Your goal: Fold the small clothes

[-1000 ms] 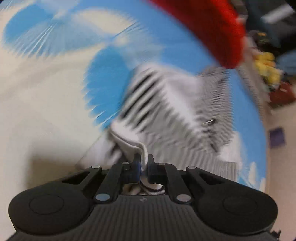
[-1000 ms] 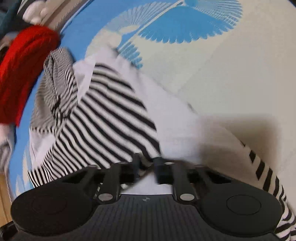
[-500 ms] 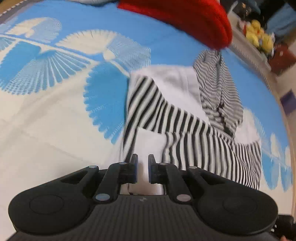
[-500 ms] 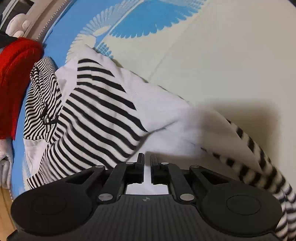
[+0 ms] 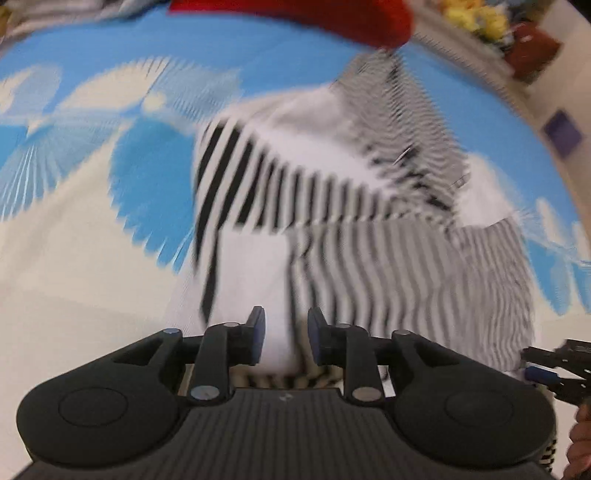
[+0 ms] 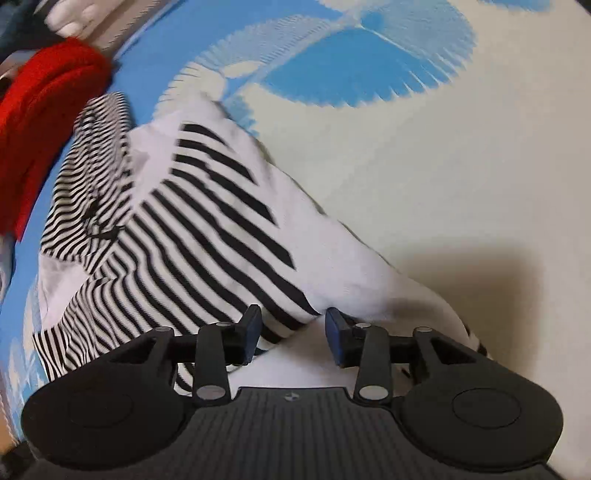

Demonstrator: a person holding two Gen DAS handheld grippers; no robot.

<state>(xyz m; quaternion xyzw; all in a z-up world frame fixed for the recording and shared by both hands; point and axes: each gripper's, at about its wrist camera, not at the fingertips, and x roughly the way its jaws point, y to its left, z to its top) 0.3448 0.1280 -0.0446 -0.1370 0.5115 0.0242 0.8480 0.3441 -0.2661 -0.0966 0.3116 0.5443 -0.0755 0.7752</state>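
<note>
The striped garment (image 6: pixel 207 229) lies half-folded on the blue-and-cream bed cover (image 6: pixel 443 177), its long axis running away from both tools toward the red cloth (image 6: pixel 40 122). The left hand-held gripper (image 5: pixel 283 341) and right hand-held gripper (image 6: pixel 292 338) hover parted and empty over its near hem, about equally near

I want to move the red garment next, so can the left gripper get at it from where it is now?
Probably, with a long reach. The left gripper is open and holds nothing, but the red garment lies at the far edge of the blue-patterned cloth, and the striped garment lies between them, so it must pass over that.
</note>
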